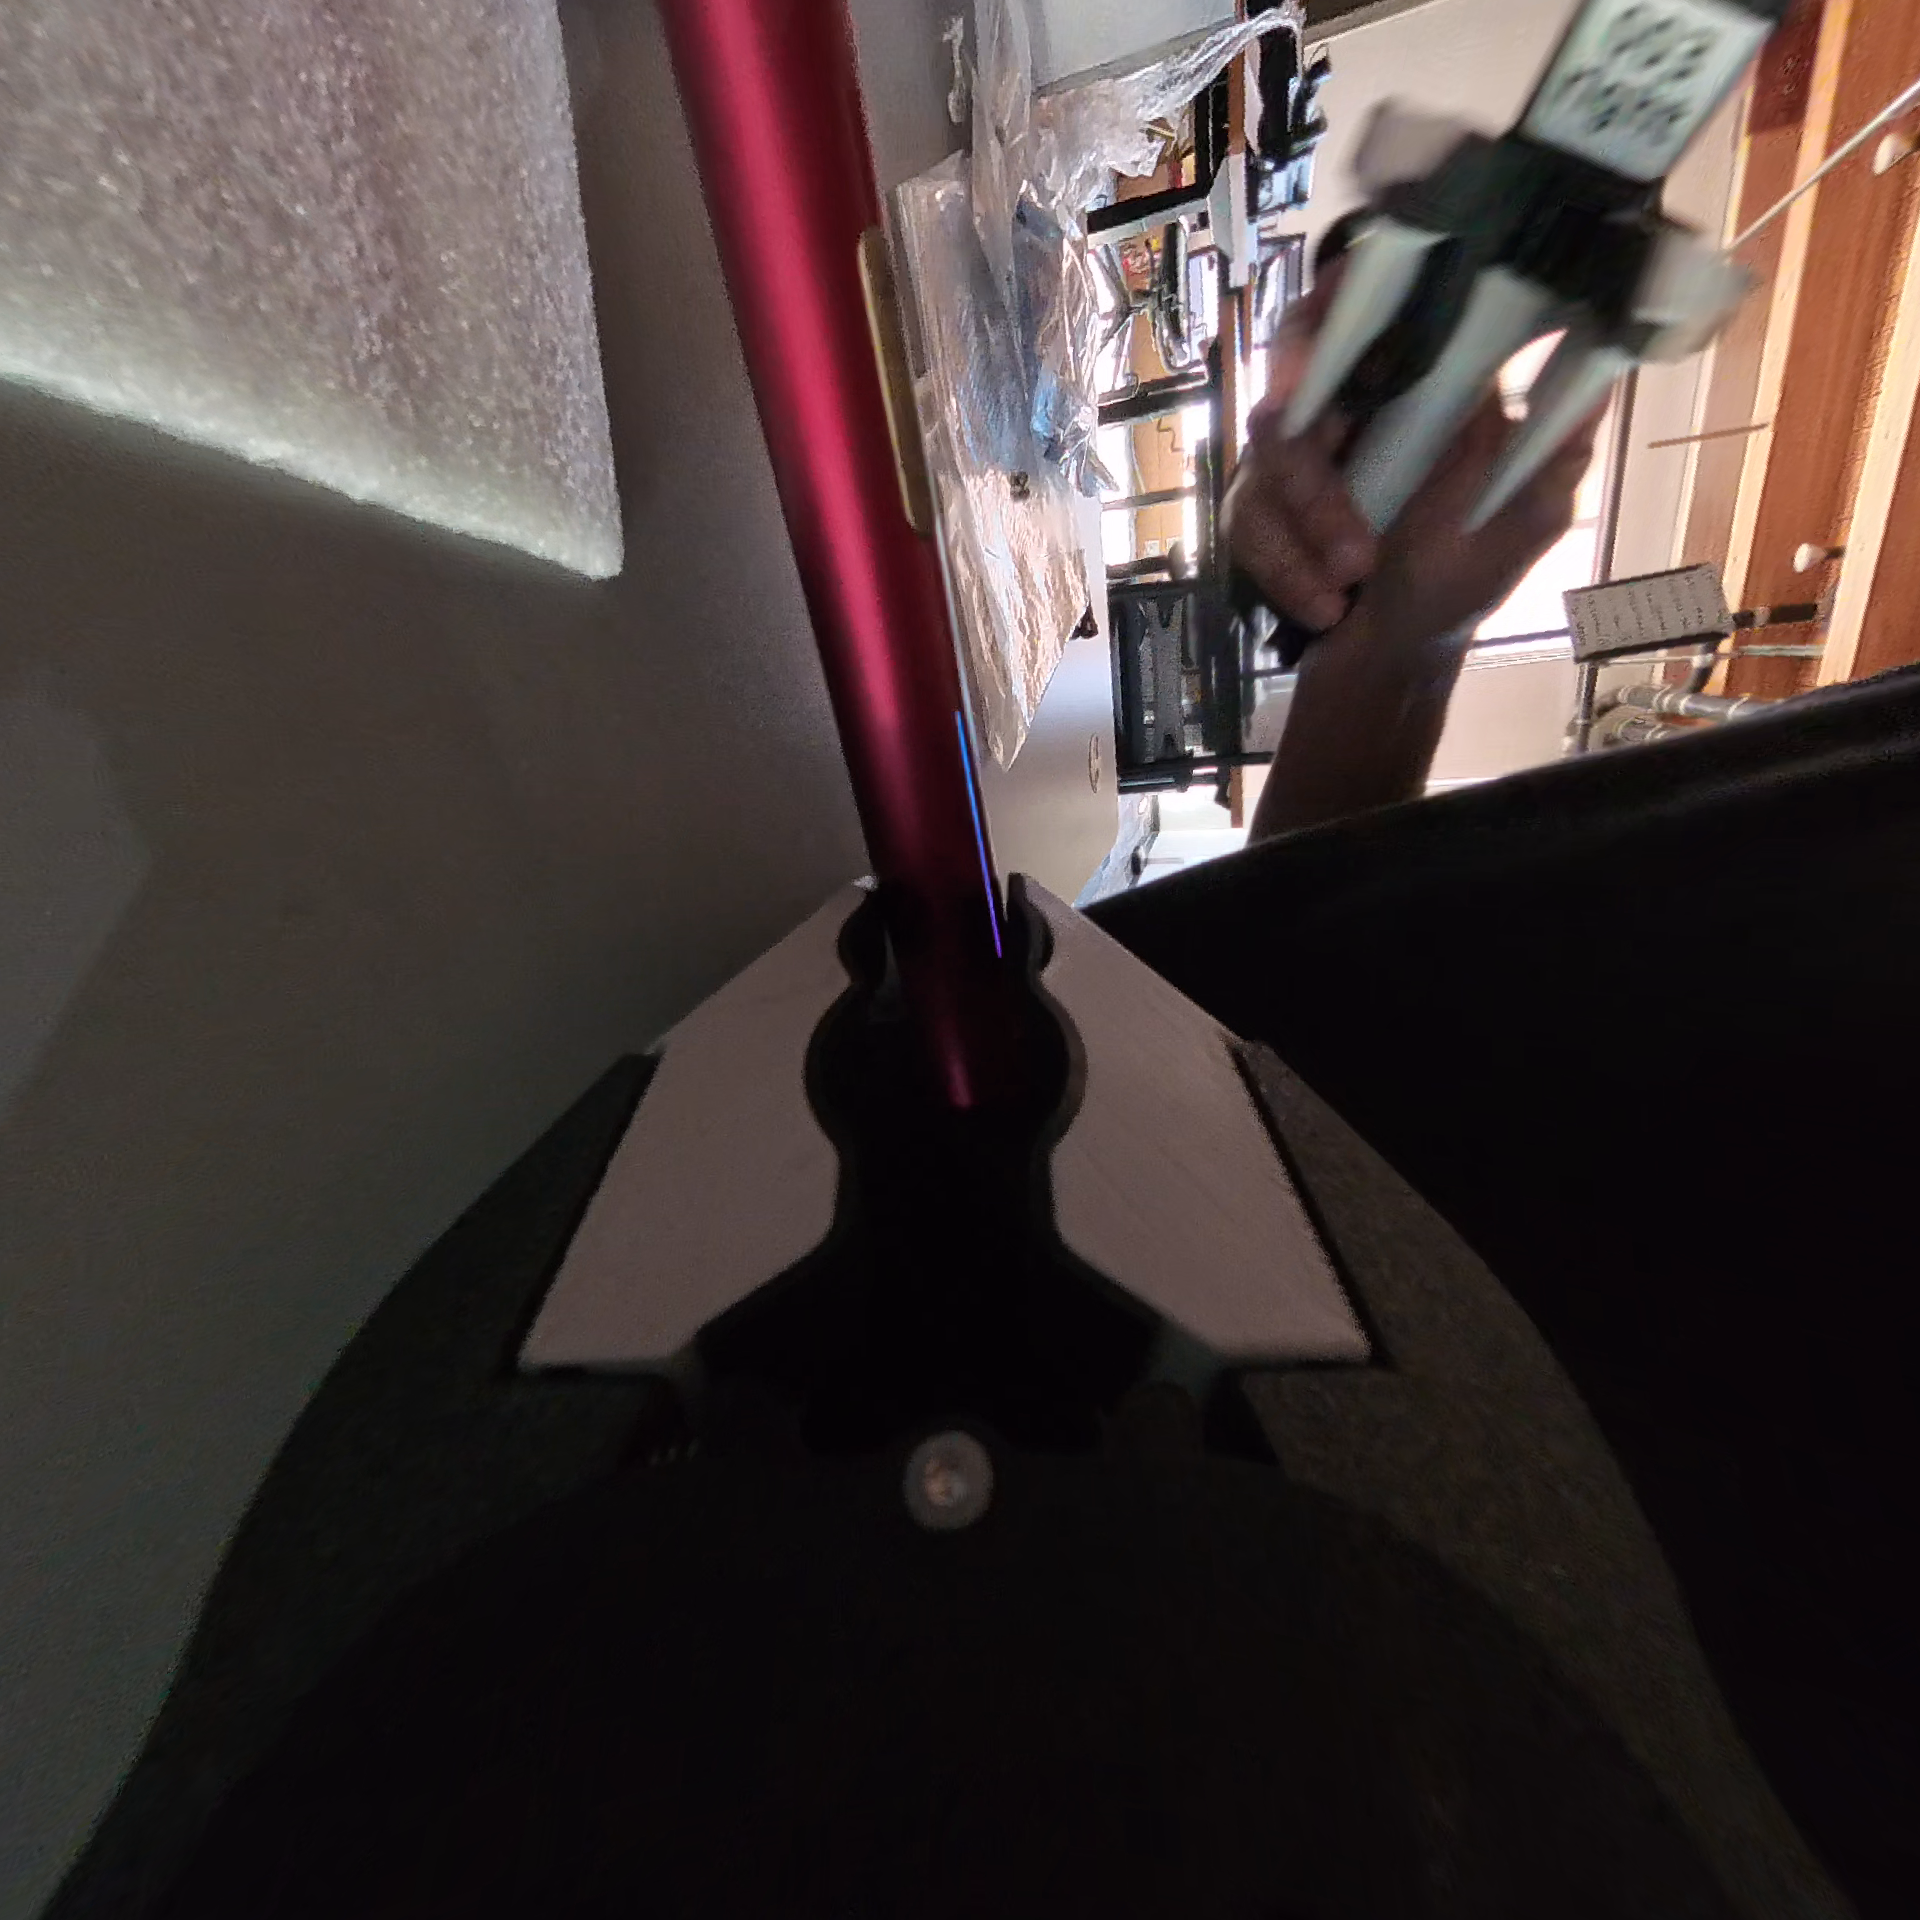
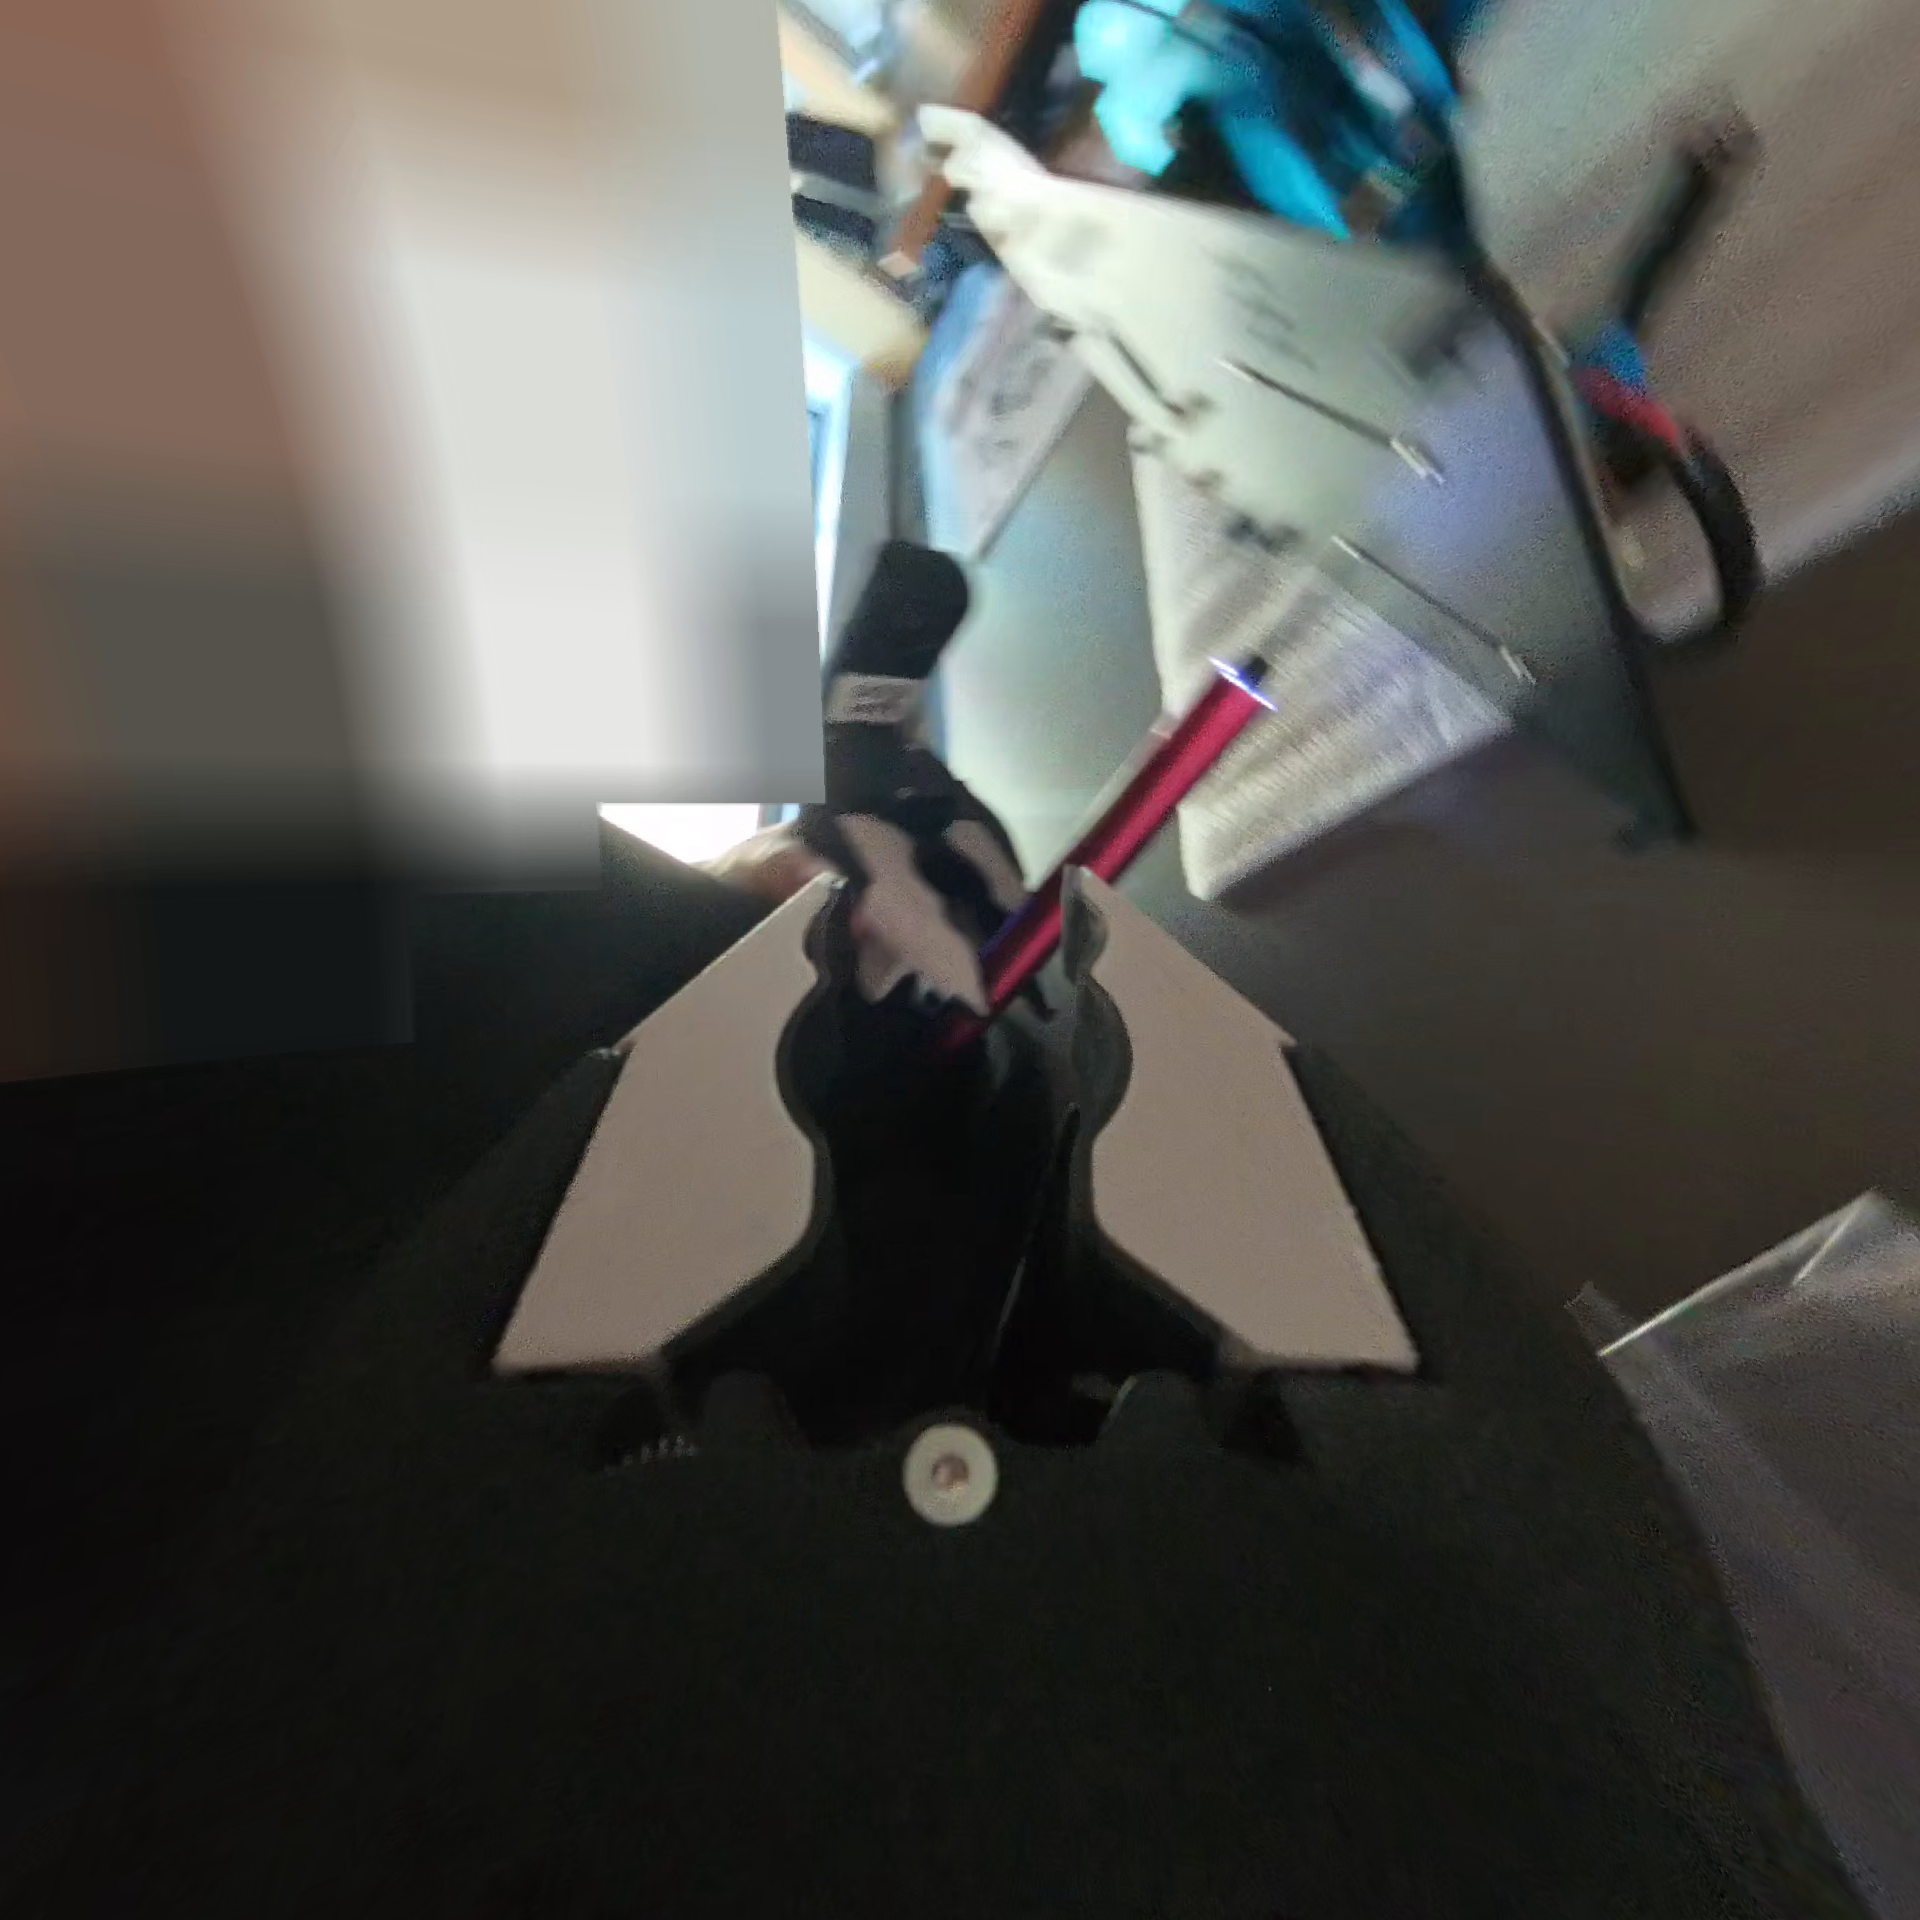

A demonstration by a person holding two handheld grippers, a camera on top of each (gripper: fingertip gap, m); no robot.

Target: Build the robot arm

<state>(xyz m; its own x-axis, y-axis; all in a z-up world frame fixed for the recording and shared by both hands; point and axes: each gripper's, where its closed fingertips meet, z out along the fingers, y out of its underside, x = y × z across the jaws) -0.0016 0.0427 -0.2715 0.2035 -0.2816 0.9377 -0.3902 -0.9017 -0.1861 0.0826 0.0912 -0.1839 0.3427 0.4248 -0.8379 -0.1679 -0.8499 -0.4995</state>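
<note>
My left gripper [image 1: 940, 894] is shut on a red metallic tube [image 1: 821, 416], which runs up and away from the jaws past the top of the view. My right gripper [image 2: 951, 894] is open and empty. It points at the left gripper [image 2: 914, 935], seen just beyond its fingertips with the red tube [image 2: 1143, 800] sticking out up and to the right. In the left wrist view the right gripper [image 1: 1455, 416] is blurred at the upper right, held in a hand [image 1: 1299, 530], well apart from the tube.
A white foam block [image 1: 291, 260] lies at the upper left on a grey surface [image 1: 312, 831]. Crumpled clear plastic bags [image 1: 1029, 364] lie beyond the tube. Dark clothing [image 1: 1558, 1143] fills the right. A white drawer cabinet [image 2: 1299, 416] and a clear bag [image 2: 1766, 1455] show in the right wrist view. My right fingertips sit around 12 cm from my left ones.
</note>
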